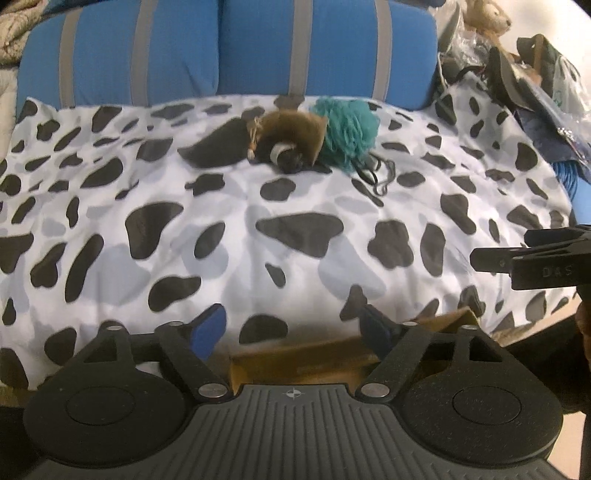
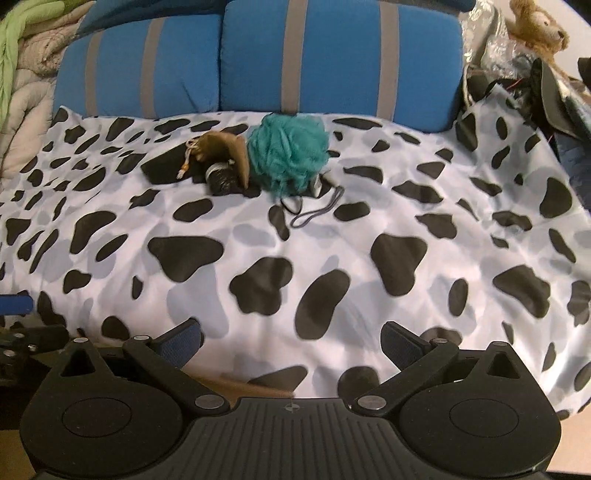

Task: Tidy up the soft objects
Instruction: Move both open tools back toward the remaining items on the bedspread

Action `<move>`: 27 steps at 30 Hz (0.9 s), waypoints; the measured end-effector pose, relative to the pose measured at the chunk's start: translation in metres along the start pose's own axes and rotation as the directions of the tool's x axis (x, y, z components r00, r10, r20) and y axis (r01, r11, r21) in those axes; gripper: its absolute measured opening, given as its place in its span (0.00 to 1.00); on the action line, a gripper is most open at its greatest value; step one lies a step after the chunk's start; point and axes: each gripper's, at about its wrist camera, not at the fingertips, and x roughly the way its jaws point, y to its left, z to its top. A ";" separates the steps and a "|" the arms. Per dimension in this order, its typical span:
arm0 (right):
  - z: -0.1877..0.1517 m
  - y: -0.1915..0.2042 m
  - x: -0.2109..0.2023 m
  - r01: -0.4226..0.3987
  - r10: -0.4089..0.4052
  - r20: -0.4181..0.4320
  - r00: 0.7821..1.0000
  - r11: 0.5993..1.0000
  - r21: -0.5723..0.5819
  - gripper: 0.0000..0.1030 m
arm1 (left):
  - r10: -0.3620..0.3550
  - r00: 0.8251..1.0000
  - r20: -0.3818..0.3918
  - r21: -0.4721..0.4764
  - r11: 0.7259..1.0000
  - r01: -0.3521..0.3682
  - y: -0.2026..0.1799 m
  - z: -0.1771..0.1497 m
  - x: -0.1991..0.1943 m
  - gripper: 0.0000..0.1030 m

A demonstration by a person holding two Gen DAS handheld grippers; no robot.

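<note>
A teal mesh bath pouf (image 1: 347, 127) (image 2: 290, 149) lies at the far middle of a cow-print cover (image 1: 258, 206) (image 2: 369, 229). A brown drawstring pouch (image 1: 291, 136) (image 2: 225, 151) lies against its left side, with a dark rolled item (image 1: 286, 157) (image 2: 221, 179) in front. Dark hair ties and a grey cord (image 1: 376, 175) (image 2: 314, 210) lie just in front of the pouf. My left gripper (image 1: 293, 330) is open and empty near the cover's front edge. My right gripper (image 2: 291, 339) is open and empty there too, and shows at the right of the left wrist view (image 1: 480, 258).
Blue cushions with grey stripes (image 1: 229, 48) (image 2: 266, 55) stand behind the cover. A plush bear (image 1: 487, 14) (image 2: 539, 26) and cluttered bags (image 1: 535, 81) (image 2: 535, 77) sit at the far right. Bedding (image 2: 22, 74) is piled at the far left. A brown cardboard edge (image 1: 303, 360) lies below my left gripper.
</note>
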 end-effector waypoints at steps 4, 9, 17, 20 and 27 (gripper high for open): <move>0.006 -0.002 0.002 0.011 -0.011 0.016 1.000 1.000 -0.013 1.00 | 0.004 1.000 0.020 0.027 1.000 -0.005 0.000 0.005 0.001 0.82; 0.013 -0.002 0.004 -0.004 0.005 0.036 0.999 0.999 -0.033 1.00 | 0.025 0.999 0.027 0.047 0.999 -0.026 0.004 0.014 0.007 0.82; 0.023 -0.007 0.016 -0.012 0.015 0.073 0.997 0.999 -0.037 1.00 | 0.066 0.997 0.048 0.050 0.996 -0.069 0.014 0.030 0.020 0.82; 0.028 -0.007 0.022 0.019 -0.013 0.083 0.996 0.997 -0.076 1.00 | 0.072 0.996 0.055 0.055 0.996 -0.075 0.016 0.035 0.024 0.82; 0.040 -0.013 0.041 0.044 -0.036 0.069 0.997 0.992 -0.122 1.00 | 0.086 0.994 0.061 0.079 0.993 -0.090 0.018 0.047 0.037 0.82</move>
